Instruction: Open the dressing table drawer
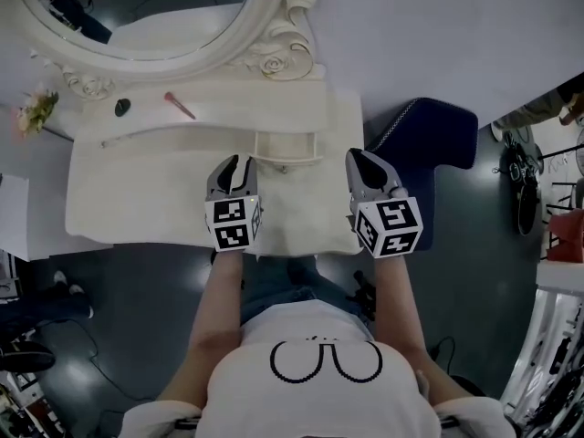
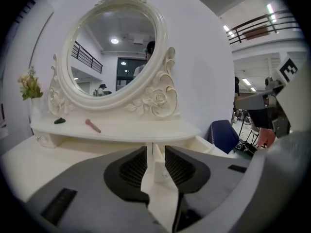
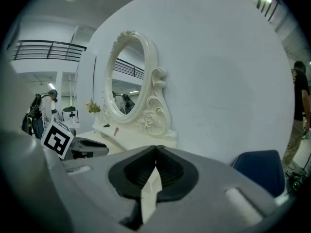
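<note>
Background: pale wall (image 1: pixel 438 35), dark floor.
Desk (image 1: pixel 137 190): cream dressing table, oval mirror (image 1: pixel 146 26) at its back.
Shelf, left end: flowers (image 1: pixel 36 109); then a small green thing (image 1: pixel 122 107) and a pink stick (image 1: pixel 180 106).
Left tongs (image 1: pixel 239 164): jaws a narrow gap apart, gripping nothing, held above the desk top.
Drawer (image 1: pixel 285 149): mid-desk under the shelf, pulled out; seen through the left tongs' gap.
Right tongs (image 1: pixel 358 158): tips closed together, empty, right of the drawer.
Far right: blue chair (image 1: pixel 429 144).
</note>
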Action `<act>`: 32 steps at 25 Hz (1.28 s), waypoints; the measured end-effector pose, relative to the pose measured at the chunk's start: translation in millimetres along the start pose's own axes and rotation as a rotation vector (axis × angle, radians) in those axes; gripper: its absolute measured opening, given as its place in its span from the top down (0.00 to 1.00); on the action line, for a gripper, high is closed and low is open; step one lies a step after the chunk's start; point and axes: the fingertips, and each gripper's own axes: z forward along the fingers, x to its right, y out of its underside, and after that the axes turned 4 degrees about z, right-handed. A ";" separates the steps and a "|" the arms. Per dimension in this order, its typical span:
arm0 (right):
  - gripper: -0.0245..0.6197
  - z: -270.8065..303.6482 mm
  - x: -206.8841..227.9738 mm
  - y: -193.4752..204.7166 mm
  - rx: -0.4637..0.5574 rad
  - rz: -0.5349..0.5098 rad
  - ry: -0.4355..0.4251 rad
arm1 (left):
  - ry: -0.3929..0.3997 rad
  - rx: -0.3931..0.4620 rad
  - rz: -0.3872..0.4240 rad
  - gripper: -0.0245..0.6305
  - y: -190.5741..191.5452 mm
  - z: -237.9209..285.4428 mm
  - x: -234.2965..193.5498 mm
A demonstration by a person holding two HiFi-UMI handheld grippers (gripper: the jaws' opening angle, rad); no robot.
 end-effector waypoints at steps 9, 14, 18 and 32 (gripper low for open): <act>0.97 -6.7 -20.1 -81.0 0.163 -0.123 0.003 | -0.004 0.277 0.143 0.79 -120.0 -33.4 -39.2; 0.97 -18.6 -31.9 -116.7 0.258 -0.206 0.006 | -0.013 0.392 0.162 0.79 -166.8 -56.4 -45.3; 0.97 -28.2 -31.6 -138.7 0.319 -0.213 0.028 | -0.006 0.453 0.207 0.83 -197.1 -70.6 -40.7; 0.97 -46.5 -41.2 -180.8 0.409 -0.253 0.064 | 0.011 0.597 0.228 0.96 -246.7 -104.0 -41.3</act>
